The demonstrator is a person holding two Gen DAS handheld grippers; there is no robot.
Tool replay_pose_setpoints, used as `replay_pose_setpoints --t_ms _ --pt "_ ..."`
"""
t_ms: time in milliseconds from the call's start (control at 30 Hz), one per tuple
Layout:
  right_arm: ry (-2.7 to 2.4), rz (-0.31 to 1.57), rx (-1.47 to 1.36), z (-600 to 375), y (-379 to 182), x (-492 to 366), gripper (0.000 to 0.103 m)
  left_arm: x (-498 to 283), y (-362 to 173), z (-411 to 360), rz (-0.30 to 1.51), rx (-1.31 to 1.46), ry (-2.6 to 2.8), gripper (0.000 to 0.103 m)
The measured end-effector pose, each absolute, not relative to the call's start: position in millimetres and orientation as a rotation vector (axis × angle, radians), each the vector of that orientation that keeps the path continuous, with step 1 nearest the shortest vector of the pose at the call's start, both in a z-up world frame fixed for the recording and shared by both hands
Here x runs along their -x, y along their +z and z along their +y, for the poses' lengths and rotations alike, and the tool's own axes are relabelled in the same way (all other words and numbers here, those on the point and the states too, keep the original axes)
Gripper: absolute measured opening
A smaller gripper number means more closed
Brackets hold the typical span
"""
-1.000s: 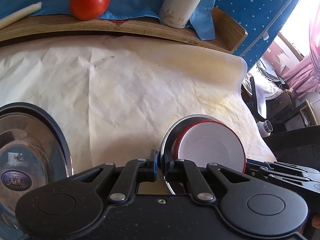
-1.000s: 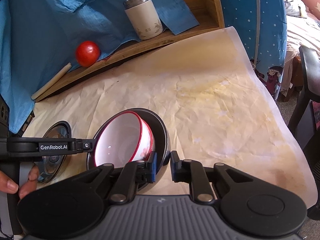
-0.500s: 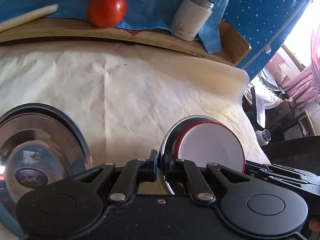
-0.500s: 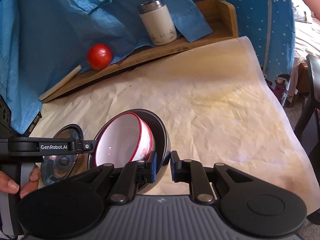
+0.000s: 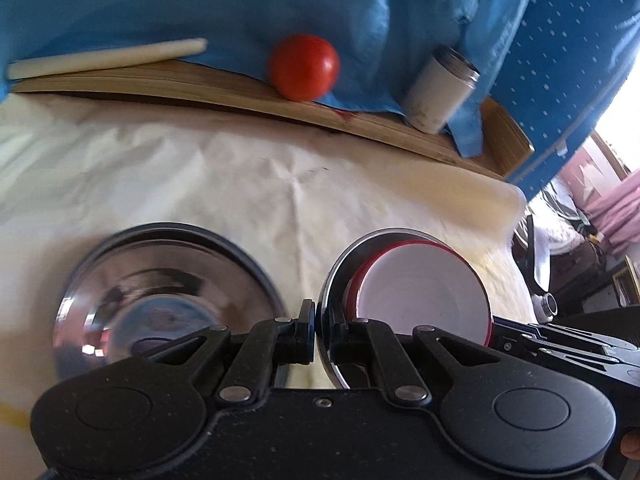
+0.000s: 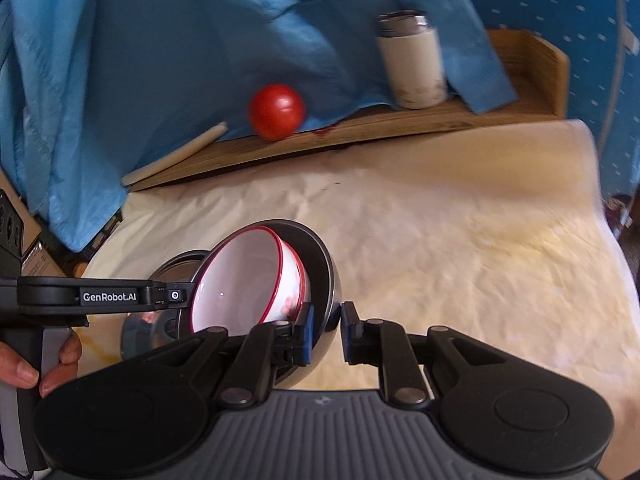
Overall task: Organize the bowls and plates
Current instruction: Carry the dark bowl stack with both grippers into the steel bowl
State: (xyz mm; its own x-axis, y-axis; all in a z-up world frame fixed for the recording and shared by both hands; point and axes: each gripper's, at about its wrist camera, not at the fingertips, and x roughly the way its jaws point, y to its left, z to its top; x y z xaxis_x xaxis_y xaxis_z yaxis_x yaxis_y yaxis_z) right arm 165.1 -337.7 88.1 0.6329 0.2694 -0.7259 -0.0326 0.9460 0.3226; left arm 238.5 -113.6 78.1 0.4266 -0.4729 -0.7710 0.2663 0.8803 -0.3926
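Both grippers [image 5: 316, 330] [image 6: 325, 330] pinch the steel bowl's [image 6: 326, 276] rim; paper [image 6: 460, 240] beyond lies bare.

Ahead of me at twelve o'clock a red tomato [image 5: 303, 67] sat on the wooden ledge [image 5: 248, 96], touching the blue cloth [image 5: 200, 4] draped behind it. At about ten o'clock a pale stick [image 5: 104, 57], candle-like though I could not tell for sure, lay flat along that ledge. Toward one o'clock a cream flask [image 5: 438, 88] with a metal lid stood on the ledge, partly tucked under a fold of the cloth. Creased cream paper [image 5: 248, 196] covered the table below. At two o'clock hung a blue dotted fabric [image 5: 560, 64].
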Motion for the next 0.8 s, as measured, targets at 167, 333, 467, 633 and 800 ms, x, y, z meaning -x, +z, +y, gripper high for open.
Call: replay_pose_setpoints --t_ms 167,333,467,633,800 --pt "0.216 0.867 -0.259 -310.9 95.3 -175.2 0.017 -238.0 82.1 -85.7 1.015 0.250 -0.425 0.004" --pt "0.261 0.869 -0.227 -283.9 94.4 -178.4 0.017 -233.3 81.8 -58.3 1.009 0.274 -0.379 0.004" --pt "0.293 0.876 -0.210 -264.4 90.8 -179.5 0.017 -228.8 79.9 -37.9 1.011 0.288 -0.344 0.004" --pt "0.334 0.888 -0.201 -240.6 86.1 -185.7 0.017 -222.0 77.4 -15.9 1.010 0.286 -0.294 0.004" --pt "0.366 0.895 -0.188 -219.4 83.0 -192.2 0.017 -219.2 73.0 5.2 1.010 0.297 -0.254 0.004"
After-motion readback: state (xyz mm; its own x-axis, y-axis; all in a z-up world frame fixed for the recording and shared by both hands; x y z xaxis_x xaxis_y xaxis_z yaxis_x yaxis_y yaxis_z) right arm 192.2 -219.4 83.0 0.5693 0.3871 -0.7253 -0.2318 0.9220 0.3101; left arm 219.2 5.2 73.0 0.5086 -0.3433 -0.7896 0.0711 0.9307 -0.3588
